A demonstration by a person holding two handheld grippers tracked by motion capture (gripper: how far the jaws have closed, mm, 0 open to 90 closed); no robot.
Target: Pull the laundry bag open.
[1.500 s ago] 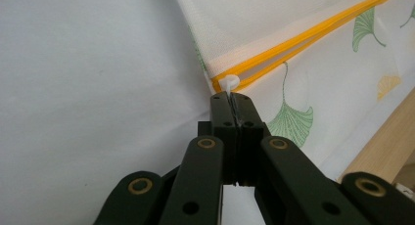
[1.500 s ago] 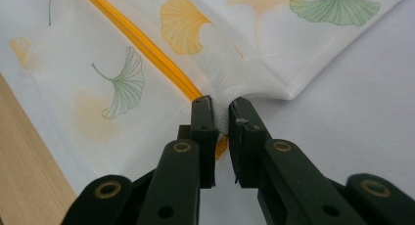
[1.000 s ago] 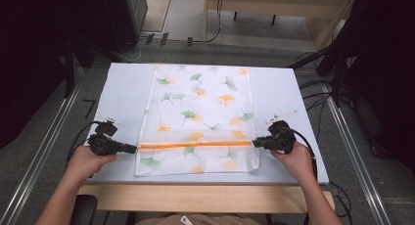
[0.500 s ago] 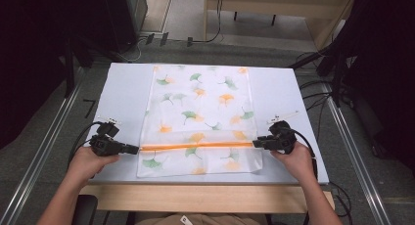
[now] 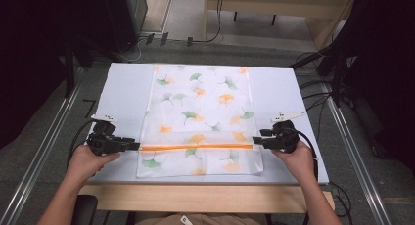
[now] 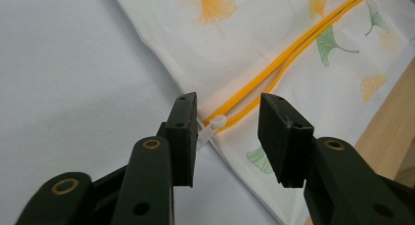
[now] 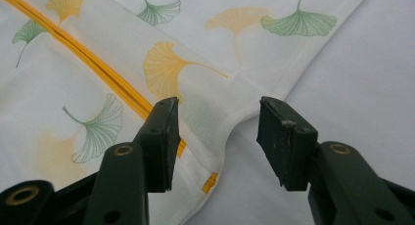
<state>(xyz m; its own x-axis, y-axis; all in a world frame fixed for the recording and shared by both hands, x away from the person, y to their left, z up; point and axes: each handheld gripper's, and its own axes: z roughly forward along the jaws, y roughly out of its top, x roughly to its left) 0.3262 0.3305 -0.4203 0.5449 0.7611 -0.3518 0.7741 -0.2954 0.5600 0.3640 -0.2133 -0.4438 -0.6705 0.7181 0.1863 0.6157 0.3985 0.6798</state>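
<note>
Your left gripper point(image 6: 227, 137) stood open around the white zipper pull point(image 6: 211, 128) (near-left bag point(image 5: 200, 122) edge); your right gripper point(image 7: 215, 142) was open too. Pinch the pull squarely.

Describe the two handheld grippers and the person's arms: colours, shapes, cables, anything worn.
Both the left gripper and the right gripper are black, each with two flat, blocky jaws on arms fastened by brass-coloured rivets. A pale plate sits on top of each, and a black cable trails from each. The person's forearms are bare; no sleeves or gloves show.
</note>
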